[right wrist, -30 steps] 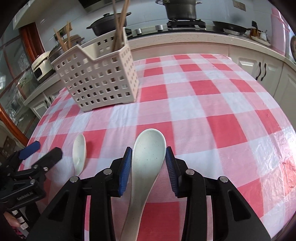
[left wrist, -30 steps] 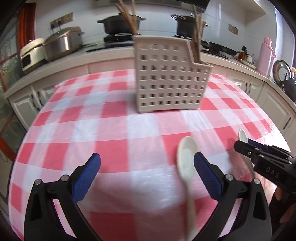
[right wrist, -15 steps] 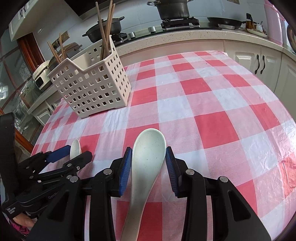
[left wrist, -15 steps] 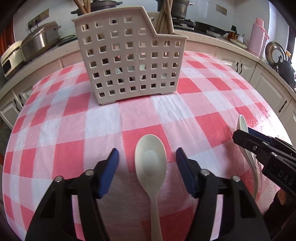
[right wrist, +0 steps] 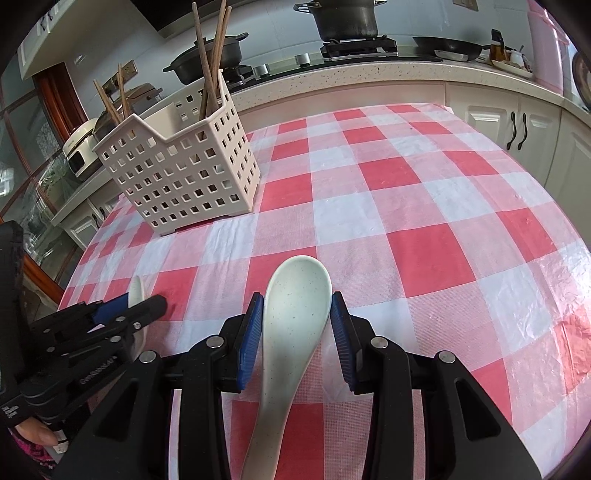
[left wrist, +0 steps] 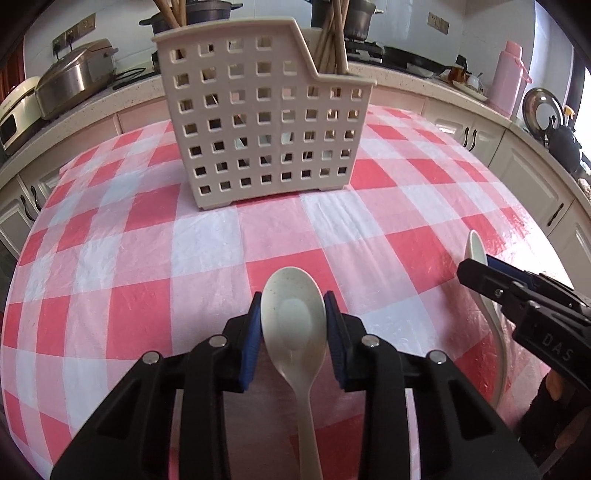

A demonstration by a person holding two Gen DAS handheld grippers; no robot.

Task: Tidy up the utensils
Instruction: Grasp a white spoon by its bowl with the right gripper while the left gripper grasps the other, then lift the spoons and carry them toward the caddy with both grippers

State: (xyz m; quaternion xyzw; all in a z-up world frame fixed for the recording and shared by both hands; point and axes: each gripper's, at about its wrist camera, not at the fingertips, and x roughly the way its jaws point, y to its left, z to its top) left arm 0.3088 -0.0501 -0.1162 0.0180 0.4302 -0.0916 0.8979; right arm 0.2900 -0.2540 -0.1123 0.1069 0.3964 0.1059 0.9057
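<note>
My left gripper (left wrist: 293, 314) is shut on a cream speckled spoon (left wrist: 293, 314), its bowl between the blue pads, low over the checked tablecloth. My right gripper (right wrist: 297, 314) is shut on a pale speckled soup spoon (right wrist: 295, 295), just above the cloth. Each gripper shows in the other's view: the right one with its spoon in the left wrist view (left wrist: 480, 269), the left one in the right wrist view (right wrist: 140, 301). A beige perforated utensil caddy (left wrist: 262, 122) stands ahead at the table's middle, also in the right wrist view (right wrist: 181, 166), with wooden chopsticks (right wrist: 212, 55) in it.
A red-and-white checked cloth (right wrist: 424, 221) covers the round table. Behind it runs a kitchen counter with pots (right wrist: 345, 16) on a stove, a rice cooker (left wrist: 74, 88) and a pink thermos (left wrist: 511, 77). White cabinets (right wrist: 517, 129) stand below the counter.
My left gripper has closed on the cream spoon that lay between its open fingers and has come nearer the caddy. My right gripper has kept its hold on its spoon.
</note>
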